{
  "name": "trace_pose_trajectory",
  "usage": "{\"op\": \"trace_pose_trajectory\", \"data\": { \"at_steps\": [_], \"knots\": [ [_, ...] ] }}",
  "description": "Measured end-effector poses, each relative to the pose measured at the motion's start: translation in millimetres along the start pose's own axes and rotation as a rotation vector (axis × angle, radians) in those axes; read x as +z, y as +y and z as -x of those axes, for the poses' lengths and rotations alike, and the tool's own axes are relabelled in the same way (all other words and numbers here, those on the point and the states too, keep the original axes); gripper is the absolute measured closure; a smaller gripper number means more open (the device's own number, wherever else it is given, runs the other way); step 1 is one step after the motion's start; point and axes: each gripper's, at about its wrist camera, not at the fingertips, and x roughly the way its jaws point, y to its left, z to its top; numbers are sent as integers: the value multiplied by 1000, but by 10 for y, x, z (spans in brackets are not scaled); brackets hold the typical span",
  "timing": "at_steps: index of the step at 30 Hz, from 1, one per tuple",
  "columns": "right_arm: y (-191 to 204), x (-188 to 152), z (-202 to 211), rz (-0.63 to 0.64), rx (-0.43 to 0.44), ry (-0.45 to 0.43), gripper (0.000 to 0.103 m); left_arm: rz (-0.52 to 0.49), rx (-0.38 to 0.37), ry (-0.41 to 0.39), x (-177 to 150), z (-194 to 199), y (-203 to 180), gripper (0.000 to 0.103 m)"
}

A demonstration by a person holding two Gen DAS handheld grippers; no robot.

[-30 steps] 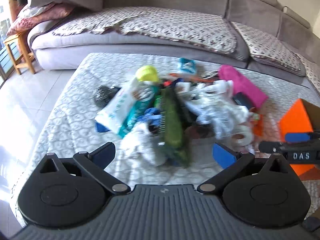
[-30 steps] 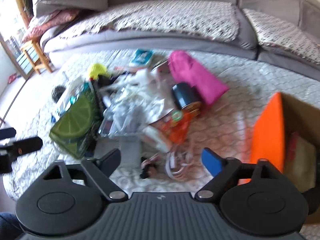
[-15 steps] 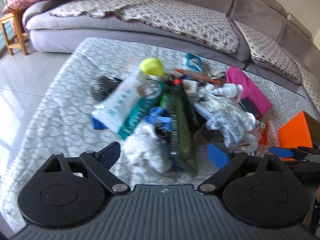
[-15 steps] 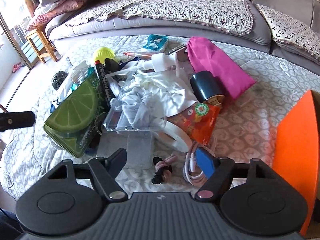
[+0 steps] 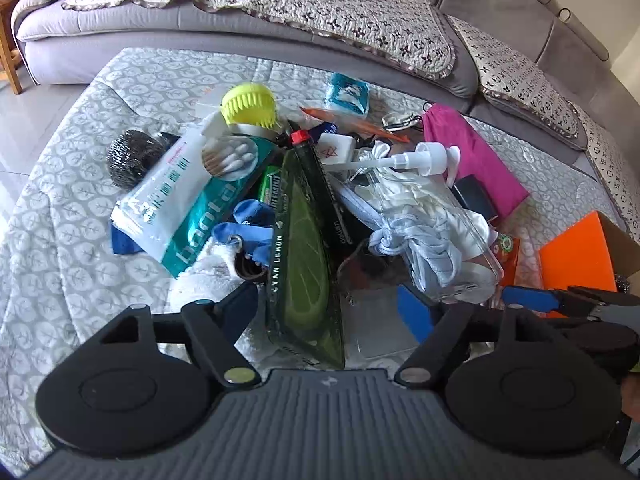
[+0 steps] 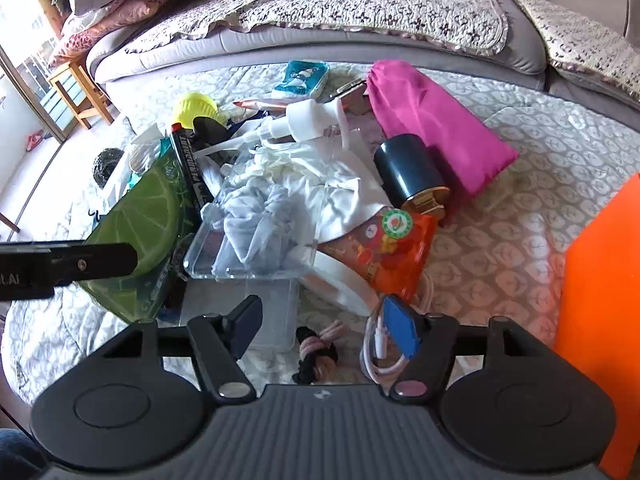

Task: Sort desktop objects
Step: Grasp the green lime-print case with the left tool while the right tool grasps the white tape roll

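So I've got both grippers parked at the near edge of the pile on the quilted table cover (image 5: 72,184). The clear plastic box (image 6: 256,236) sits mid-pile, stuffed with crumpled white and pale blue cloth (image 6: 260,224), open end facing me. At the right edge there's a cardboard box with an orange flap (image 6: 600,300); I can't see what's inside.

The green lemon pack (image 5: 304,256) is the long one. Its axis runs near to far, the near end between the left gripper (image 5: 328,308) fingers, not touching either. Jaws are wide apart, empty. A white pump head (image 5: 424,158) points left to right across the far side.

The right gripper (image 6: 326,326) is also spread open, holding nothing, over a pink and black hair tie (image 6: 316,354), with a white cable (image 6: 380,356) by its right finger.

Open cover lies to the left and between the pile and the orange flap. A grey sofa (image 5: 280,0) borders the far side.
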Motion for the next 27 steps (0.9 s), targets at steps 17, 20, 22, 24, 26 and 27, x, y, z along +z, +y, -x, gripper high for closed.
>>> {"op": "trace_pose_trajectory", "data": {
  "at_steps": [17, 20, 22, 24, 26, 27],
  "knots": [
    [19, -57, 100, 119, -17, -21, 93, -36, 22, 35, -87, 52, -92, 89],
    [82, -78, 216, 140, -20, -37, 95, -31, 24, 21, -88, 164, -110, 90],
    [114, -66, 289, 145, -31, -50, 96, -30, 27, 10, -86, 227, -143, 90],
    [125, -66, 385, 152, -38, -61, 96, -27, 23, 0, -96, 295, -173, 90],
    [128, -72, 478, 157, -46, -78, 96, -29, 22, -17, -98, 349, -233, 90],
    [127, -71, 518, 159, -48, -82, 96, -32, 18, -22, -104, 382, -254, 90]
  ]
}}
